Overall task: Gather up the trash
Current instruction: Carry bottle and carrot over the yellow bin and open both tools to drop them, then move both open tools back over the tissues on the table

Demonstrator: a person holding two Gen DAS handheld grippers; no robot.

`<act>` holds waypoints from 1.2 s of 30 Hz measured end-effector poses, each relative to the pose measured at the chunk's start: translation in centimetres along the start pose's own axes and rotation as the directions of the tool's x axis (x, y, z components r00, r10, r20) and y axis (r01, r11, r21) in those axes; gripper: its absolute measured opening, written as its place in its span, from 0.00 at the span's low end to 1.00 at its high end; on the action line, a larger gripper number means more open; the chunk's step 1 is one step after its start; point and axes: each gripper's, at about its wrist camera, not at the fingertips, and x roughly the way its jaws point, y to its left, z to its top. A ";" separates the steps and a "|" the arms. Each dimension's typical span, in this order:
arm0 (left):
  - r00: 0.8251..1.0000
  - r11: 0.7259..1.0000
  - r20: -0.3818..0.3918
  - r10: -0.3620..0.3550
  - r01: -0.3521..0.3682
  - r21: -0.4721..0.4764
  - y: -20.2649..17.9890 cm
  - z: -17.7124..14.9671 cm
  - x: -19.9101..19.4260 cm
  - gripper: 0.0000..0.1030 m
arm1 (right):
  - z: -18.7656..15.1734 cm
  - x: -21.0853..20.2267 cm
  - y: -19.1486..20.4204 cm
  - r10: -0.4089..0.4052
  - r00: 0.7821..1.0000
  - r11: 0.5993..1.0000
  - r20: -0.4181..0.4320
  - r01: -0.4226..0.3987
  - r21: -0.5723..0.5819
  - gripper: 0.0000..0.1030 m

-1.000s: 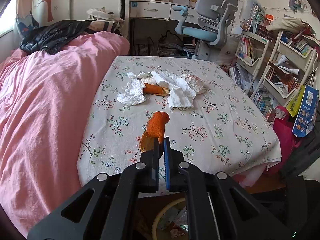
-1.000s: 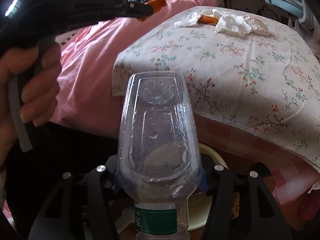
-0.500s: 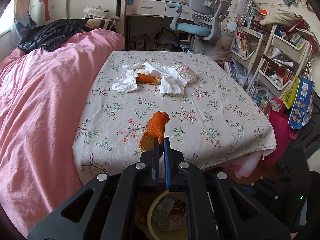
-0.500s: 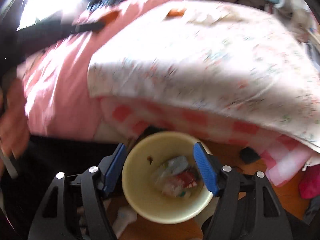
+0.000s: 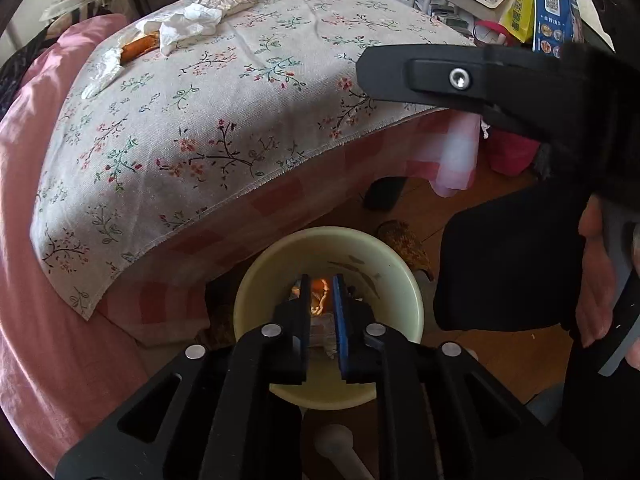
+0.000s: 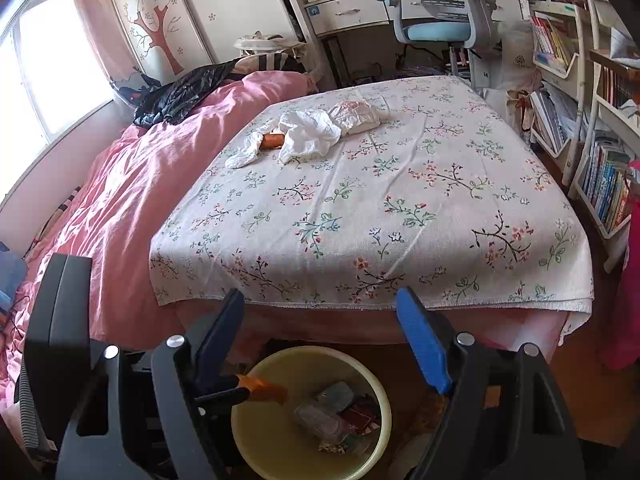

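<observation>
Swung from over the table to above the bin, the left gripper has its jaws just parting around the orange peel, which could snag and miss, while the right gripper gapes empty.

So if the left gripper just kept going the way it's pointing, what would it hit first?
Probably the trash inside the yellow bin: the left gripper points steeply down into it, with orange peel between its fingers. Depth is hard to judge.

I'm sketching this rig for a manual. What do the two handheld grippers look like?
Both are matte black plastic with silver screws and cut-out slots in the frame. The left gripper and right gripper each have two flat fingers faced with blue pads. The right one's handle has a grey trigger.
</observation>
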 end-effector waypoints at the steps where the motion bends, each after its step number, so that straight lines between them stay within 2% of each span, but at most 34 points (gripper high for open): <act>1: 1.000 1.000 0.001 0.013 -0.013 -0.001 0.0 -0.1 -0.1 0.26 | 0.3 -0.5 -0.5 0.009 1.000 1.000 0.006 -0.009 0.019 0.74; 2: 1.000 1.000 0.006 0.019 -0.018 -0.009 0.1 -0.1 -0.2 0.33 | 0.4 -0.8 -0.6 0.004 1.000 1.000 0.020 -0.004 0.025 0.74; 7: 0.997 0.998 0.072 0.022 -0.017 -0.068 1.0 0.0 -1.5 0.39 | 0.7 -1.8 -1.3 -0.029 0.997 0.999 0.071 0.026 0.046 0.75; 14: 0.983 0.985 0.165 0.085 -0.058 -0.165 2.8 0.7 -3.2 0.50 | 0.7 -1.5 -1.5 -0.035 0.997 0.998 0.070 0.031 0.053 0.75; 19: 0.968 0.965 0.212 0.134 -0.078 -0.251 4.5 1.0 -4.3 0.59 | 0.5 -1.2 -1.3 -0.034 0.998 0.999 0.058 0.032 0.038 0.75; 27: 0.951 0.925 0.248 0.183 -0.081 -0.370 7.2 0.8 -5.5 0.68 | 0.4 -1.1 -0.8 -0.039 0.998 0.999 0.049 0.038 0.009 0.75; 36: 0.942 0.913 0.258 0.215 -0.101 -0.394 7.8 0.6 -5.8 0.75 | 0.2 -0.8 -0.2 -0.040 0.998 0.999 0.039 0.041 -0.028 0.75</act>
